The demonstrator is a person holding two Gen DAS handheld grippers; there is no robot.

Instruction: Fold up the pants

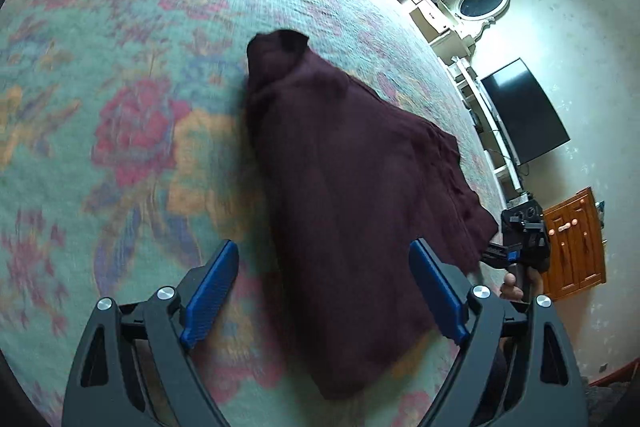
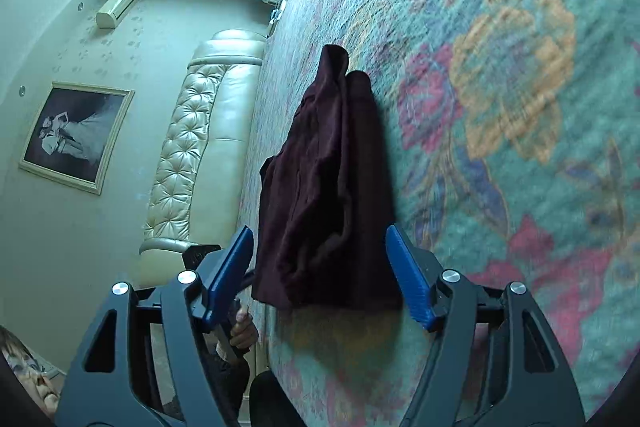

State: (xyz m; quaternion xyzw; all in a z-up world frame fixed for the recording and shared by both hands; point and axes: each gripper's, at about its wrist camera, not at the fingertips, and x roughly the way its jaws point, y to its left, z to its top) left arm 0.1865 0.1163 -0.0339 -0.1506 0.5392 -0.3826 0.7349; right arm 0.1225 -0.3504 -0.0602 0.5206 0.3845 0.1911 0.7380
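Dark maroon pants [image 1: 352,187] lie folded in a long bundle on a floral bedspread [image 1: 120,115]. In the right wrist view the pants [image 2: 328,187] run away from the camera, with the thicker end nearest. My left gripper [image 1: 323,244] is open above the near end of the pants, its blue pads clear of the cloth on both sides. My right gripper [image 2: 319,230] is open too, its pads either side of the near end without pressing it. It also shows in the left wrist view as the right gripper [image 1: 520,239], beside the pants' right corner.
The bedspread [image 2: 500,107] covers a wide bed. A padded cream headboard [image 2: 192,147] runs along one side. Beyond the bed stand a dark TV [image 1: 524,111], a wooden cabinet [image 1: 576,239] and a mirrored dresser [image 1: 480,3]. A person's hand [image 2: 242,331] is at the bed edge.
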